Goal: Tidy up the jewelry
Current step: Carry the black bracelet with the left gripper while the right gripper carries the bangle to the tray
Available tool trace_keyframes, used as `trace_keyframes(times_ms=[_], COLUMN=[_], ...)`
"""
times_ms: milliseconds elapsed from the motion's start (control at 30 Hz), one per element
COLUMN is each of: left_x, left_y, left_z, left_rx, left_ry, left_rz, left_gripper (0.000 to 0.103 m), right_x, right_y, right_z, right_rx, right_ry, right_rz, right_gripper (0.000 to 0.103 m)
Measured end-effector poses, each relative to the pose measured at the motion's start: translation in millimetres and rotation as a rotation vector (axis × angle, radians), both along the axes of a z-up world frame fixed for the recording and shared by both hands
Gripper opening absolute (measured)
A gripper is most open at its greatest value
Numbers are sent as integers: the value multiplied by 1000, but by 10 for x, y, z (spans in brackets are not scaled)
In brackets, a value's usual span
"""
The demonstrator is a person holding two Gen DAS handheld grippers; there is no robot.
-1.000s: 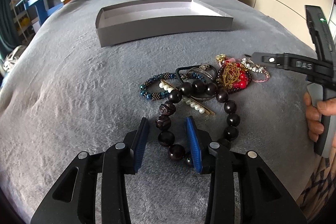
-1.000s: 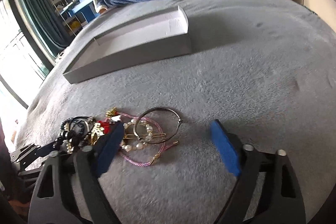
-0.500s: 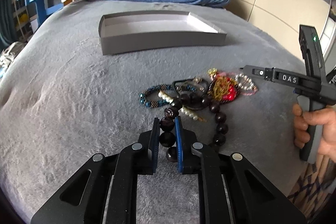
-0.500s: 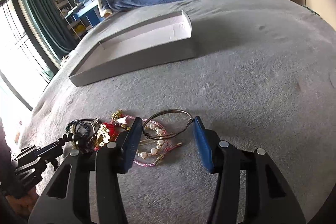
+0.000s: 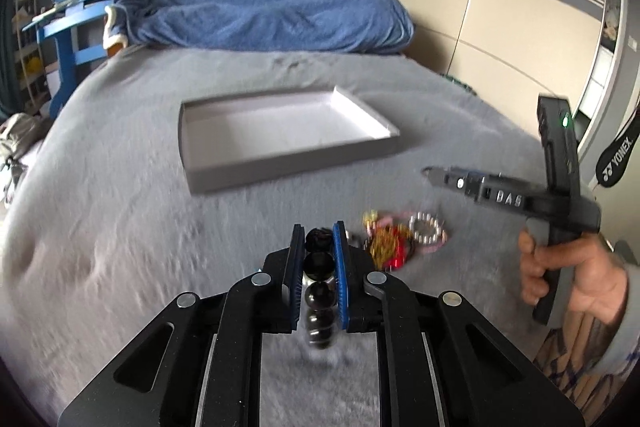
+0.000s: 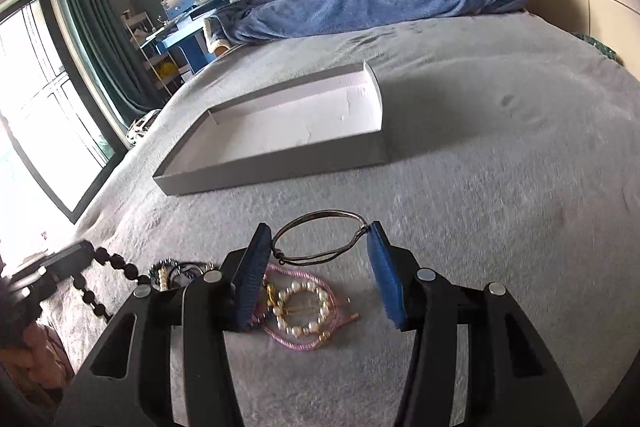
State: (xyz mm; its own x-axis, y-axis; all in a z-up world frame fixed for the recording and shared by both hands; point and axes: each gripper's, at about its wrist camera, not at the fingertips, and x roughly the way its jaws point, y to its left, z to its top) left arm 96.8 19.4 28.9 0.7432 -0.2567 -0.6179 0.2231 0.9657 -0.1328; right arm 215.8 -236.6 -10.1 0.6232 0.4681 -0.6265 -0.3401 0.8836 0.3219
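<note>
My left gripper (image 5: 318, 239) is shut on the dark bead bracelet (image 5: 319, 265) and holds it raised above the grey blanket; the beads hang from it in the right wrist view (image 6: 116, 265). The jewelry pile (image 5: 394, 241) lies just right of it. My right gripper (image 6: 318, 247) is open, its fingers either side of a thin metal bangle (image 6: 320, 237). A pearl bracelet (image 6: 302, 313) on pink cord lies between its fingers, nearer the camera. The right gripper also shows in the left wrist view (image 5: 436, 173). The grey shallow tray (image 5: 192, 131) sits beyond, also in the right wrist view (image 6: 280, 163).
A blue duvet (image 5: 276, 15) lies at the bed's far end. A blue shelf with books (image 5: 80, 7) stands at the far left, and wardrobe doors (image 5: 500, 7) at the right. A window with a green curtain (image 6: 80, 39) is on the left.
My left gripper closed on the dark bead bracelet and lifted it off the blanket. My right gripper narrowed somewhat and moved forward over the metal bangle.
</note>
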Motion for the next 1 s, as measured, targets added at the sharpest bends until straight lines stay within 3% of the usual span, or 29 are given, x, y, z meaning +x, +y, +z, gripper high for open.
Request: trace_keyframes(times_ms=[333, 500, 800, 1000], left_x=[584, 966, 1681, 2065], left_y=[207, 305, 376, 430], left_z=[453, 525, 277, -155], left_rx=[53, 37, -20, -39], left_ry=[-79, -89, -44, 44], left_rz=[21, 35, 49, 65], left_gripper=[15, 15, 15, 15], right_x=[433, 813, 1381, 1628], right_y=[216, 347, 664, 779], right_z=[285, 286, -16, -259], right_rx=[-35, -73, -131, -163], right_ry=[-49, -44, 6, 52], right_rz=[43, 62, 95, 112], right_gripper=[50, 50, 50, 50])
